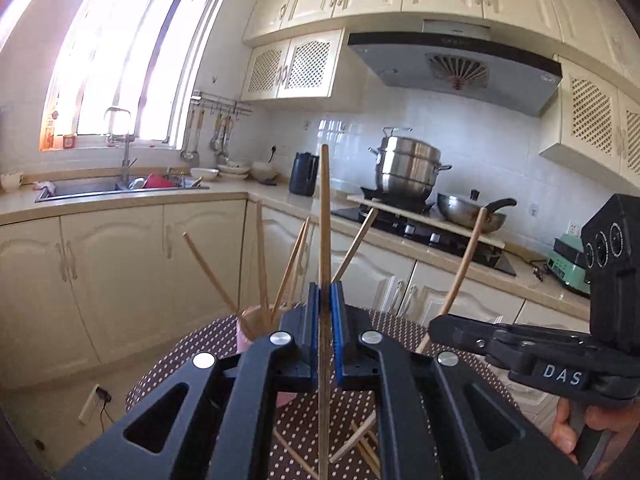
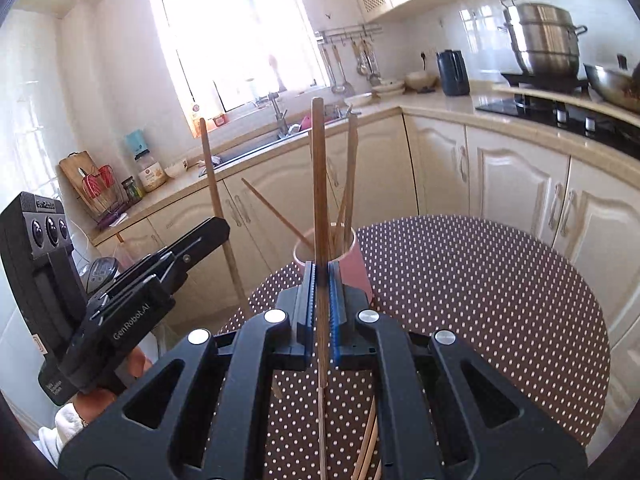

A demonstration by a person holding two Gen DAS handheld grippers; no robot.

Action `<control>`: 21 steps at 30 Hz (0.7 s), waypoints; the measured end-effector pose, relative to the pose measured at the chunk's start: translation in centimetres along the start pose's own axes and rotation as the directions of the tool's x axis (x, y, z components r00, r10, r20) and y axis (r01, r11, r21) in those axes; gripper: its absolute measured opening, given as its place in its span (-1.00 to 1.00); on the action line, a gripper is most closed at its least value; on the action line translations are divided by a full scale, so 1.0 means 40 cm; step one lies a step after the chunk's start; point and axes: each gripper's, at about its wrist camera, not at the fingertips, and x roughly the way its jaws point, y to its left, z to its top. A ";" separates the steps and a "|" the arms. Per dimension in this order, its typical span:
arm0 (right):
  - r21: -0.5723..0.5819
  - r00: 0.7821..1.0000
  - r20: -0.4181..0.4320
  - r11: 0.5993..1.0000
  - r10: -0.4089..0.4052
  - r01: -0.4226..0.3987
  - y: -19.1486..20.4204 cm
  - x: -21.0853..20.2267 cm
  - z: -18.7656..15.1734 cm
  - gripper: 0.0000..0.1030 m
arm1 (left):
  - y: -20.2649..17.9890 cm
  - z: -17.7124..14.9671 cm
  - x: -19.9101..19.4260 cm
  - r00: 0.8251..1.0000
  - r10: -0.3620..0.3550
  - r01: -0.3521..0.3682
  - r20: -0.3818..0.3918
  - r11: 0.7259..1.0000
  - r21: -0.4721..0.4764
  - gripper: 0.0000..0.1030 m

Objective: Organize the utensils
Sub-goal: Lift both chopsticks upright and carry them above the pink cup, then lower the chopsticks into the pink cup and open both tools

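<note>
The dotted counter (image 2: 500, 300) holds a pink cup (image 2: 354, 268) with chopsticks standing in it. More chopsticks (image 1: 360, 446) lie loose on the counter. The left tongs (image 1: 325, 300) pinch one chopstick (image 1: 325, 208). The right tongs (image 2: 321, 284) pinch another chopstick (image 2: 319, 184).

Chopsticks (image 1: 325, 216) wood, matt, pale brown. Cup (image 2: 354, 264) pink, smooth plastic-looking. Bench (image 2: 480, 300) under brown cloth with white dots, matt. Left gripper (image 1: 325, 304) and right gripper (image 2: 322, 280) black matt plastic, jaws lined with ridged blue pads, shiny metal pins.
</note>
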 end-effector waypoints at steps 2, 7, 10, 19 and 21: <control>-0.008 1.000 0.017 1.000 0.005 -0.005 0.008 0.004 0.023 -0.87 | -0.002 0.020 0.004 0.999 -0.007 0.007 0.031 1.000 0.005 -0.88; -0.038 0.999 0.053 0.999 0.001 0.001 0.022 0.011 0.077 -0.87 | 0.010 0.077 0.031 0.996 -0.020 0.021 0.083 1.000 -0.009 -0.88; -0.053 0.997 0.077 0.999 -0.002 0.007 0.032 0.018 0.111 -0.87 | 0.016 0.106 0.051 0.993 -0.019 0.020 0.118 1.000 -0.009 -0.88; -0.096 0.985 0.170 0.995 -0.018 0.035 0.064 0.058 0.188 -0.87 | 0.051 0.163 0.111 0.975 0.034 -0.030 0.219 0.999 -0.024 -0.88; -0.104 0.982 0.186 0.994 -0.025 0.045 0.071 0.074 0.195 -0.87 | 0.062 0.172 0.127 0.973 0.047 -0.041 0.224 0.999 -0.032 -0.88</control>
